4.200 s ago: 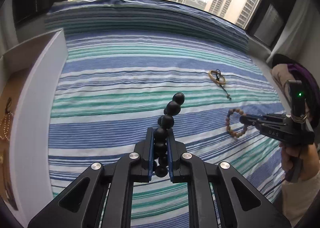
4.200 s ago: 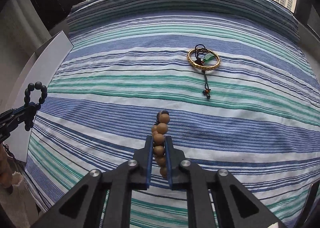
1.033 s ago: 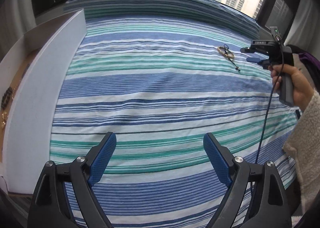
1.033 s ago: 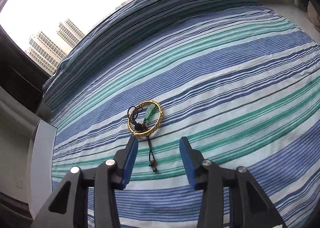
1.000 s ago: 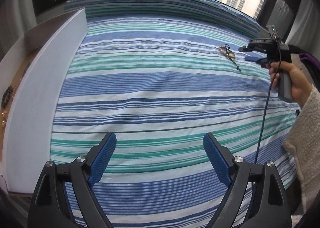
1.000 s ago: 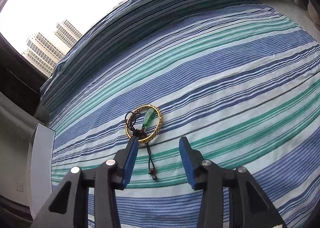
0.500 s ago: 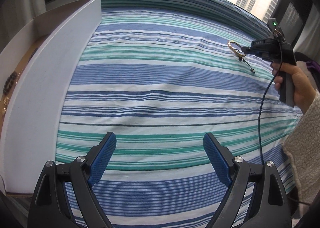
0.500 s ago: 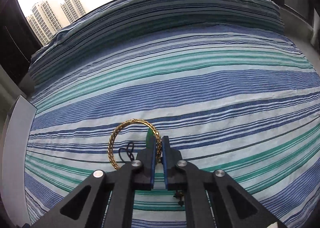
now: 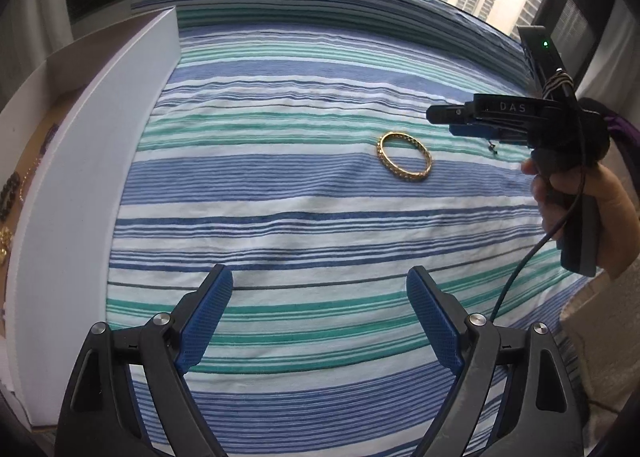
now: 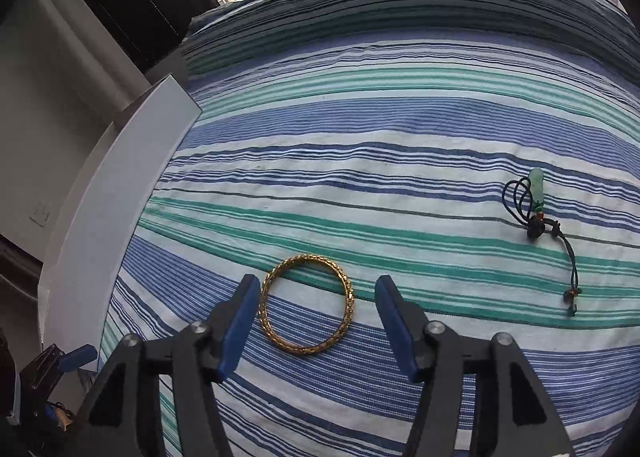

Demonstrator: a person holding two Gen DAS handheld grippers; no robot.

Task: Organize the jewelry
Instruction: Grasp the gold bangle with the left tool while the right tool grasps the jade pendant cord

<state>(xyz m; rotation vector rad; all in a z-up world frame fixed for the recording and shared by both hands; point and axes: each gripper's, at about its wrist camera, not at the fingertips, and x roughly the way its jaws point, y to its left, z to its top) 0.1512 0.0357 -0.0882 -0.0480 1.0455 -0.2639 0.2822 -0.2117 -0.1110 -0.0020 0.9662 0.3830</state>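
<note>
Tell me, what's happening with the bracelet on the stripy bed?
A person is tidying jewelry with two hand-held grippers. The right gripper has just opened, and the gold bangle lies flat on the striped bedspread between its fingers. The green pendant on a cord lies apart. The left gripper hangs open, holding nothing.

A gold chain-pattern bangle (image 10: 307, 304) is laid flat on the blue, green and white striped bedspread (image 10: 400, 145), between the parted fingers of the right gripper (image 10: 316, 317) and touched by neither, though the left finger is set just beside its rim. A green pendant on a dark cord (image 10: 538, 213) is found well to the right of the bangle and farther back. A white open box (image 9: 80, 185) is placed along the bed's left edge, with beaded pieces (image 9: 9, 197) lying inside. The left gripper (image 9: 320, 317) is held near the bed's front edge, with nothing between its parted fingers
</note>
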